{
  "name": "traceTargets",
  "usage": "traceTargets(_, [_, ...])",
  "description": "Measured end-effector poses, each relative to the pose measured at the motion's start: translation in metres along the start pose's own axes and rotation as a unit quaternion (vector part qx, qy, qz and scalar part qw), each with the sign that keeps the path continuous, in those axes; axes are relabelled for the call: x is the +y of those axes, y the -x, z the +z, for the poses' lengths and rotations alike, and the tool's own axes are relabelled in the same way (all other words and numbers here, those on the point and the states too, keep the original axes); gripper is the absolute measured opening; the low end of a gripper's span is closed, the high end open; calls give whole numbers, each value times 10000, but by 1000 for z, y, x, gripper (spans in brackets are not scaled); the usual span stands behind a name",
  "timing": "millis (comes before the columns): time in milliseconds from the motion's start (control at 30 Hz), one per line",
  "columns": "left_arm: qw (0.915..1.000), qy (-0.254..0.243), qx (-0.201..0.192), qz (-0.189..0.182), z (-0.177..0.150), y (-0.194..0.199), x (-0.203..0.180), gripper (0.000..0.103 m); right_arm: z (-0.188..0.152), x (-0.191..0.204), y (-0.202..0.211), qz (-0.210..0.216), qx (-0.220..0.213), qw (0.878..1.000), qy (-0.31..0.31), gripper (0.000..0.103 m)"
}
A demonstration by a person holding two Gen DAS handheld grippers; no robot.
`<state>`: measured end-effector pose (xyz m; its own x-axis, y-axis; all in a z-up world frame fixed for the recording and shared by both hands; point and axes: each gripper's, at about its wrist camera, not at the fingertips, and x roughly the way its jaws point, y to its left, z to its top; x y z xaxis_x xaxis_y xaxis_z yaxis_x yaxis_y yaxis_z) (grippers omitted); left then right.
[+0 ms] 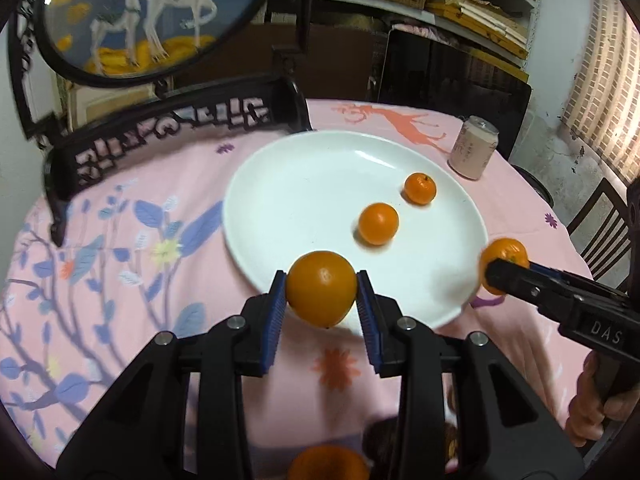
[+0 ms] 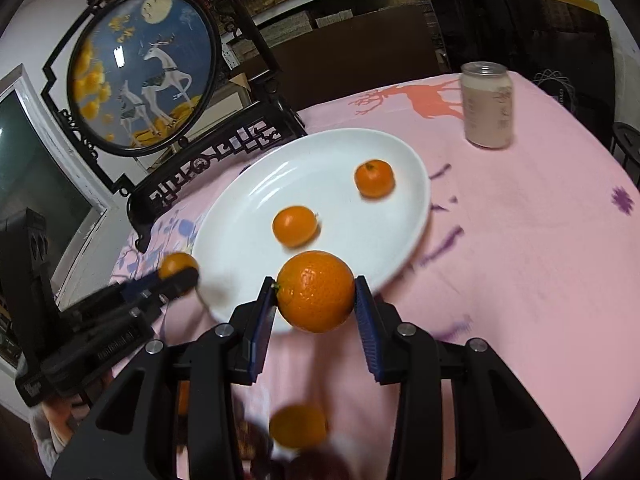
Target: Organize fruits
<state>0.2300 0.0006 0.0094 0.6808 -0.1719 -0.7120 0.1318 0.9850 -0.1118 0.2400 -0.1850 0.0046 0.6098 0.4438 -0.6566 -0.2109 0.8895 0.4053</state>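
In the left wrist view my left gripper (image 1: 321, 285) is shut on a smooth orange (image 1: 320, 296), held just above the near rim of a white plate (image 1: 296, 184). Two small oranges (image 1: 378, 223) (image 1: 420, 188) lie on the plate. At the right, my right gripper (image 1: 500, 271) is shut on another orange (image 1: 505, 252) over the plate's right rim. In the right wrist view that gripper (image 2: 316, 290) pinches a dimpled orange (image 2: 314, 300) above the plate (image 2: 248, 184). The left gripper (image 2: 181, 273) with its orange (image 2: 176, 263) shows blurred at the left.
A pale drink can (image 1: 474, 148) (image 2: 487, 106) stands on the pink tablecloth beyond the plate. A round deer picture on a black carved stand (image 1: 136, 16) (image 2: 144, 68) is at the back left. One more orange (image 2: 298, 426) lies blurred under the grippers. A chair (image 1: 600, 224) stands at the right.
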Motion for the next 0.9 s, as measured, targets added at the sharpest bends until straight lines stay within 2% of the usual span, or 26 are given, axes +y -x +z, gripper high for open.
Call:
traceTargets(67, [10000,49,60,-24,0,-11,1,39,3,-1,-10,-68,11,10000,62,40])
traceTargets(167, [9998,-108,8,159,1,-19,-1,53,4,-7,-15,-65,-59,9999,67,58])
traceTargets(200, [9998,-101,-23,151,1,-19,-1,57,3,-8,-12,-90,-173,9998,58,59])
traceTargets(300, [9999,-152,-17,52,1,-19,-6,61,4,-10,-8,-53,-227,9997,45,59])
traceTargets(467, [9992,-338,-87,188,-3,-11,-14,63,-6,-13,7,27,-171,9998,-71,59])
traceTargets(600, [9993,-249,-185,212,-21,12,-6,74,-12,-12,29,124,-282,9994,-147,60])
traceTargets(700, [9986,-290,-255,368,-33,28,-1,74,-23,-7,45,189,-354,9992,-85,64])
traceTargets(800, [9987,-147,-390,307,-48,53,7,76,-42,-6,62,145,-414,9990,-33,69])
traceTargets(900, [9969,-285,-609,414,-70,77,5,79,-59,-6,73,21,-472,9989,59,70])
